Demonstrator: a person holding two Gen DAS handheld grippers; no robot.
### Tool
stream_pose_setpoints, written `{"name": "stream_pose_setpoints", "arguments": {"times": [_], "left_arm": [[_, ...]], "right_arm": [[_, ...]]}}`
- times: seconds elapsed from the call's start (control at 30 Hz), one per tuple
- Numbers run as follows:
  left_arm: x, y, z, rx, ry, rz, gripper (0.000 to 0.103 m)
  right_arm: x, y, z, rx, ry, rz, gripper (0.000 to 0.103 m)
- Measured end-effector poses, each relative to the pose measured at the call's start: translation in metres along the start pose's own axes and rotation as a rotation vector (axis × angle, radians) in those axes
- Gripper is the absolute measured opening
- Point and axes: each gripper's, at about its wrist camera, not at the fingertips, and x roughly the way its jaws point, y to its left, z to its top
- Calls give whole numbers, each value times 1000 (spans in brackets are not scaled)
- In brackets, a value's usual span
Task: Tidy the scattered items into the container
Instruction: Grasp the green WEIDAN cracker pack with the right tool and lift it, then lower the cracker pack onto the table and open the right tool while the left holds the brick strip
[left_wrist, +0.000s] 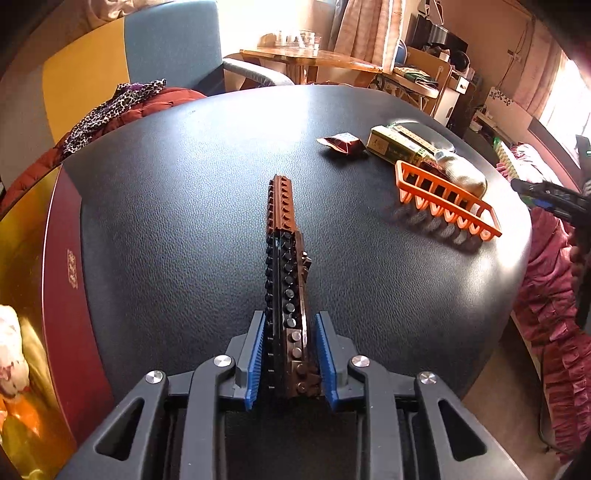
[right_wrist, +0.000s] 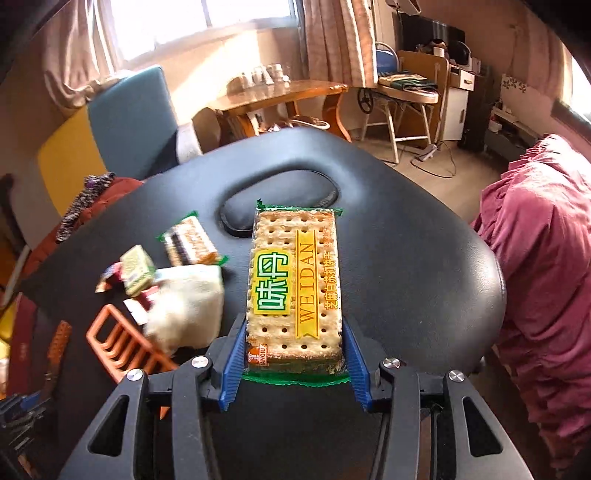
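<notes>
Held a long brown-and-black brick build (left_wrist: 282, 229) in the left gripper (left_wrist: 290, 321), blue pads drawn in narrow against both sides of its near end. Ran lengthwise straight away from the claw, studs up, black half nearer, brown tip pointing toward the far edge of the black padded table (left_wrist: 184, 184), about midway across it. Flanked at the table's left edge by a red box with a gold lining (left_wrist: 59, 277). Farther off toward the right edge, passed an orange slotted rack (left_wrist: 447, 199), then a green carton (left_wrist: 395, 142) and a dark red sachet (left_wrist: 341, 142).

Gripped a cracker packet (right_wrist: 295, 273) in the right gripper (right_wrist: 293, 332), pads at middling width pressed on its two long sides near the closer end. Kept flat, label up, long axis pointing away along the fingers toward an oval opening (right_wrist: 280, 199) near the table's far edge. Showed, blurred to the left, a white pouch (right_wrist: 188, 302) and a second cracker packet (right_wrist: 192, 240).
</notes>
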Motion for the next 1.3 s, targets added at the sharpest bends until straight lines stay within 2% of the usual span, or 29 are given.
{"name": "stream_pose_setpoints", "arguments": {"times": [0.13, 0.23, 0.3, 0.43, 0.6, 0.77, 0.97, 1.03, 1.17, 1.3], "left_arm": [[-5, 3, -7, -32, -1, 7, 26], [-8, 6, -10, -60, 2, 7, 26], [-10, 6, -13, -60, 2, 8, 26], [-14, 7, -19, -69, -4, -21, 31], [-22, 8, -18, -62, -22, -38, 41], [-25, 8, -5, -45, -38, -21, 44], [-14, 7, 7, 5, 3, -8, 44], [-11, 8, 8, 13, 18, -12, 41], [2, 5, 13, 24, 54, -8, 23], [1, 6, 9, 17, 46, -5, 22]], "right_arm": [[-22, 59, -21, -123, -15, 174, 49], [-22, 116, -41, -247, 17, 283, 49], [-16, 146, -57, -311, 59, 319, 49], [10, 178, -86, -376, 162, 321, 49], [39, 189, -93, -387, 214, 261, 52], [46, 184, -89, -335, 204, 264, 57], [41, 184, -97, -301, 173, 270, 63], [42, 187, -100, -294, 157, 266, 64], [40, 191, -104, -288, 134, 264, 69], [39, 194, -107, -294, 119, 261, 73]]}}
